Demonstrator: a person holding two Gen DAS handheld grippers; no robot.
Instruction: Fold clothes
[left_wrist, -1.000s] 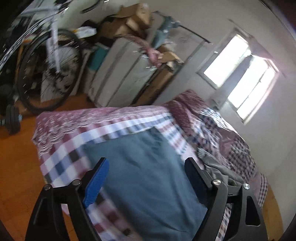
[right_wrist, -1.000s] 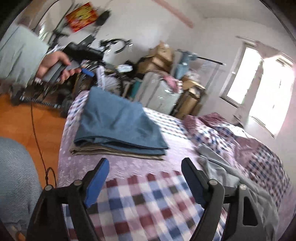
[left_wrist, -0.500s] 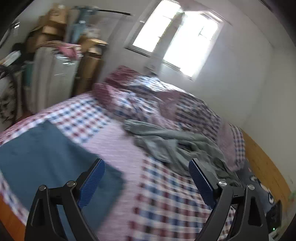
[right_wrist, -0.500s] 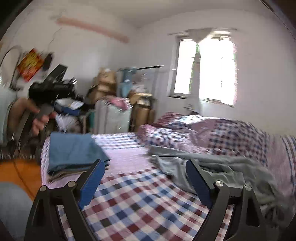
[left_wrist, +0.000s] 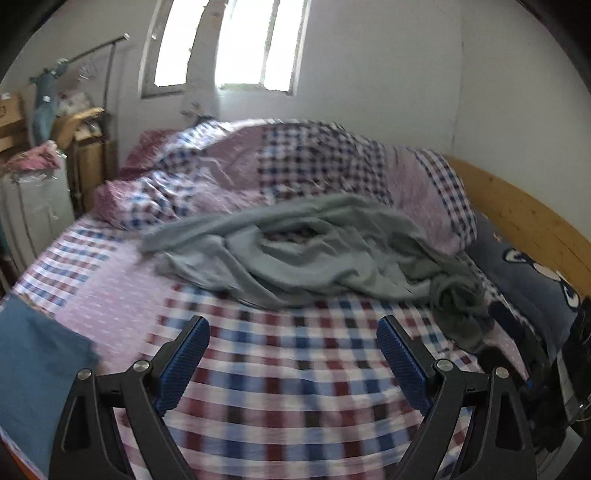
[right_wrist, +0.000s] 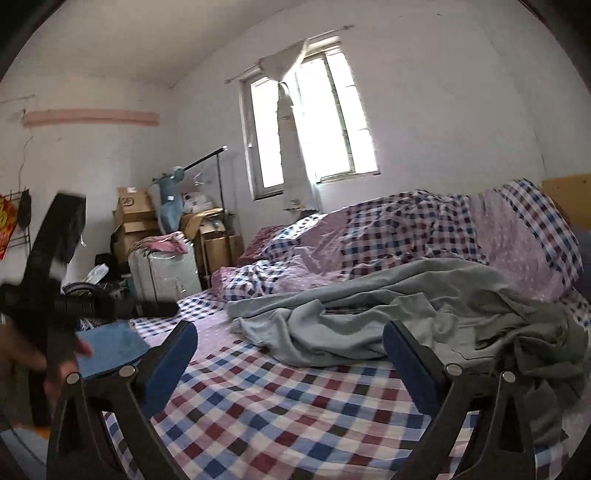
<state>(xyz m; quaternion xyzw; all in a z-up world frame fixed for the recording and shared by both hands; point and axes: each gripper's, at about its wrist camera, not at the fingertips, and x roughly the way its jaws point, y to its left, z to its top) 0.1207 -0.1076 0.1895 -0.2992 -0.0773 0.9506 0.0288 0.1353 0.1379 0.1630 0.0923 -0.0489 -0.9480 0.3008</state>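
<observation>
A crumpled grey-green fabric garment (left_wrist: 317, 254) lies unfolded in a loose heap across the middle of the bed (left_wrist: 280, 373), on the red, white and blue checked bedsheet, with one limb of cloth trailing toward the left in the left wrist view. A bunched checked and pink quilt (left_wrist: 332, 166) rises directly behind it. A folded blue cloth (left_wrist: 33, 354) sits flat at the bed's near left corner, well apart from the heap (it also shows in the right wrist view, behind the left hand).

The left tongs (left_wrist: 293, 334) stand open over the checked sheet, short of the garment, nothing between the blue pads. The right tongs (right_wrist: 290, 338) are likewise open, having just widened, with nothing held; the garment lies beyond their tips. The person's left hand (right_wrist: 33, 354) grips its black tool at that view's left edge.

A window (right_wrist: 314, 129) is in the far wall; cardboard boxes (right_wrist: 133, 218) are stacked in the corner.
</observation>
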